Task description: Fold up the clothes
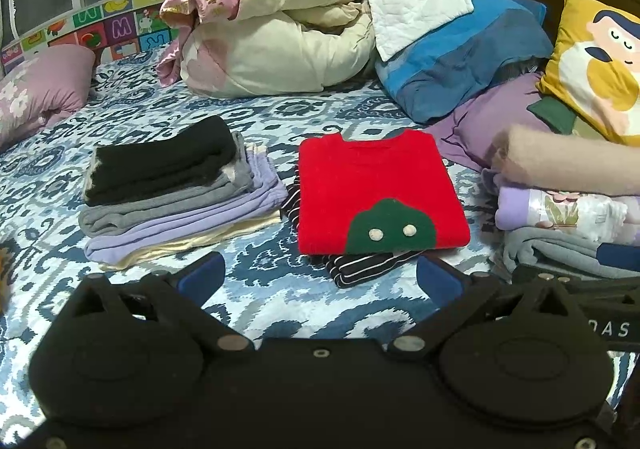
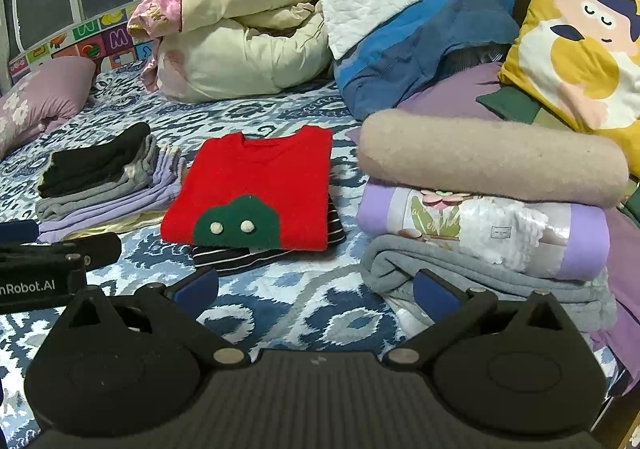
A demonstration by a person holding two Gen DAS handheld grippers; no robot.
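The bed point(image 1: 280, 121) carries a cream quilt point(image 1: 280, 37) at its far edge. A beige-topped stack point(image 2: 492, 165) lies near the right edge, a black-topped stack point(image 1: 160, 165) toward the left. Between them, a folded red sweater point(image 1: 372, 189) rests on a striped garment point(image 1: 368, 265). The left gripper point(image 1: 320, 277) and right gripper point(image 2: 316, 289) hover with jaws spread, empty.

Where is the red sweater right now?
The red sweater lies folded mid-bed on a striped garment, between the dark-topped stack and the beige-topped pile.
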